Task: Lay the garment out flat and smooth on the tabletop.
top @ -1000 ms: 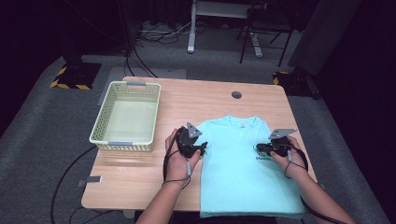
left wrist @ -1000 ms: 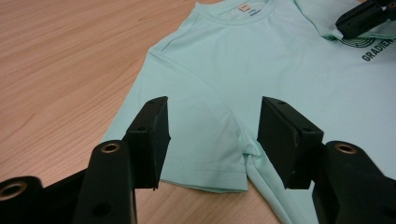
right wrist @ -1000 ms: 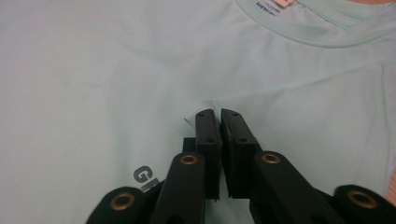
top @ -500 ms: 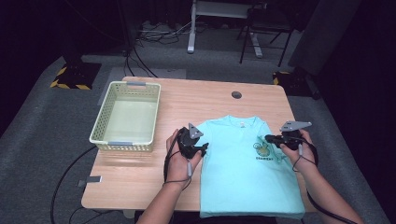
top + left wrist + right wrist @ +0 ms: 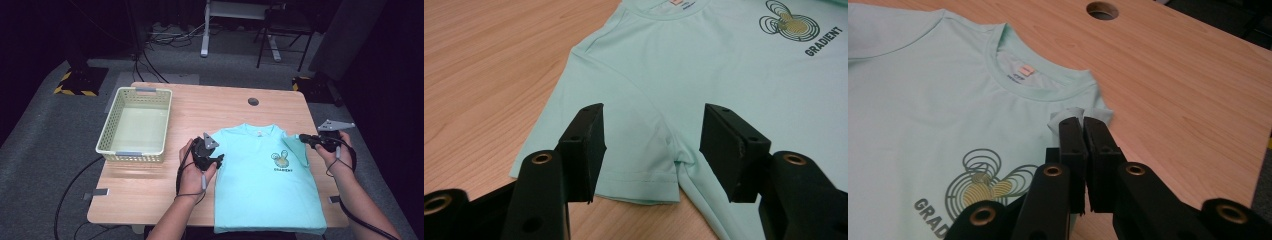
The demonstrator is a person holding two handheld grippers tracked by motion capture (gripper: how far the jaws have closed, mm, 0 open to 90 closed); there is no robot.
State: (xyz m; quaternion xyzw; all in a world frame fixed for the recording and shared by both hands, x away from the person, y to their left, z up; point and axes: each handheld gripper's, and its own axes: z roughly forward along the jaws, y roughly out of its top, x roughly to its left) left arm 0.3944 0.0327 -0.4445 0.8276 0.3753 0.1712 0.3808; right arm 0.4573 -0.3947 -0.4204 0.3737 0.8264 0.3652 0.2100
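Folding mint T-shirt (image 5: 265, 185), spread flat on wooden table (image 5: 200, 107). Right gripper (image 5: 1082, 127) clamps right sleeve (image 5: 295, 150), lifting it inward. Left gripper (image 5: 651, 145) gapes over left sleeve (image 5: 636, 160), gripping nothing. Next: lay right sleeve across chest, release.

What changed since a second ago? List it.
The right gripper, shut on the mint-green T-shirt's sleeve, has drawn it outward, toward the wooden table's right edge, uncovering the chest print. The left gripper, fingers apart, and the pale plastic basket stayed put.

basket (image 5: 135, 125) left of shirt (image 5: 265, 190) on table (image 5: 210, 107)
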